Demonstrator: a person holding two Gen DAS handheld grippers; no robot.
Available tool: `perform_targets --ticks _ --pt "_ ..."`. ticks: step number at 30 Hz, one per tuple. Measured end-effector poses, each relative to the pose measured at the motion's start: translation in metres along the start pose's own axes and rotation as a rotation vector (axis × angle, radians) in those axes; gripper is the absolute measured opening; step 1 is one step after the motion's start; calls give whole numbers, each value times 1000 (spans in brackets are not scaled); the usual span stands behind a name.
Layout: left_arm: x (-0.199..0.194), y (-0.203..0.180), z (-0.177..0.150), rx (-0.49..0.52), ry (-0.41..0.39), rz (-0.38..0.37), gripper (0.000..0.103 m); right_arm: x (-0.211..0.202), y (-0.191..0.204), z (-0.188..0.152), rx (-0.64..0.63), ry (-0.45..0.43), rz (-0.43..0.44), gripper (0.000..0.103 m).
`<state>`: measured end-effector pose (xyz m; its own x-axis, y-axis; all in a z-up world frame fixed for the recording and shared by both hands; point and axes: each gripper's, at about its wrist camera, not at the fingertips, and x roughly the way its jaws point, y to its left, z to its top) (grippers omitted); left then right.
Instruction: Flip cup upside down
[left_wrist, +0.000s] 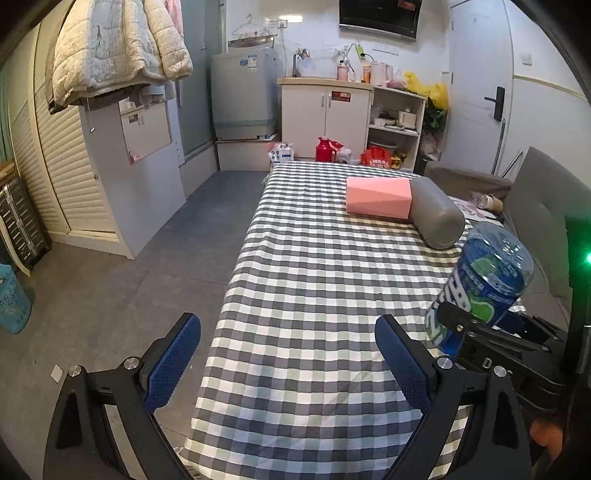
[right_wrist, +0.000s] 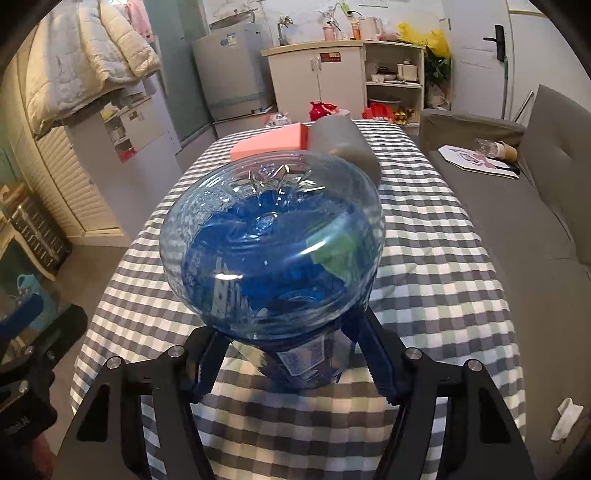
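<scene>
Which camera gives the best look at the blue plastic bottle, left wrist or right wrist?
The right wrist view. The blue plastic bottle fills the middle there, base toward the lens, clamped by the right gripper. The left wrist view shows only its labelled side at the right edge, tilted, beyond the open left gripper.

cup (right_wrist: 273, 243): clear glossy plastic | tablecloth (left_wrist: 295, 295): checked cloth | cylinder (left_wrist: 436, 216): matt grey

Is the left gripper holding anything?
No, the left gripper is open with only the checked cloth between its fingers.
</scene>
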<state>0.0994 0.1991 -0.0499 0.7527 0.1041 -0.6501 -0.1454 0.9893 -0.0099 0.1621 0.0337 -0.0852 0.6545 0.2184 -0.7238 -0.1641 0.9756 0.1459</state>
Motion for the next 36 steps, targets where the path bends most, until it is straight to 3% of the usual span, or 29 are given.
perform_targets --ticks 8,10,13,22,24,27,30,36 --pt "-3 -1 -1 14 -14 4 98 4 4 1 -19 2 0 67" --pt "-6 -3 -1 19 -22 -5 98 4 2 -1 -12 27 -22 83" --pt "-14 -7 -5 31 -29 -17 98 -10 -4 -7 4 17 -30 86" --pt "-55 -19 -10 67 -116 -38 98 -97 -10 -26 -18 -103 -97 87" --pt "-76 -23 -12 69 -202 -46 98 -115 -11 -31 -32 -140 -134 87" --pt "-94 -26 -15 87 -265 -83 99 -141 -12 -40 -47 -214 -185 96" --pt "-104 -27 -21 98 -298 -92 103 -158 -16 -47 -14 -265 -183 103" --pt "-114 -21 -34 104 -334 -114 103 -169 -10 -60 -16 -333 -190 103"
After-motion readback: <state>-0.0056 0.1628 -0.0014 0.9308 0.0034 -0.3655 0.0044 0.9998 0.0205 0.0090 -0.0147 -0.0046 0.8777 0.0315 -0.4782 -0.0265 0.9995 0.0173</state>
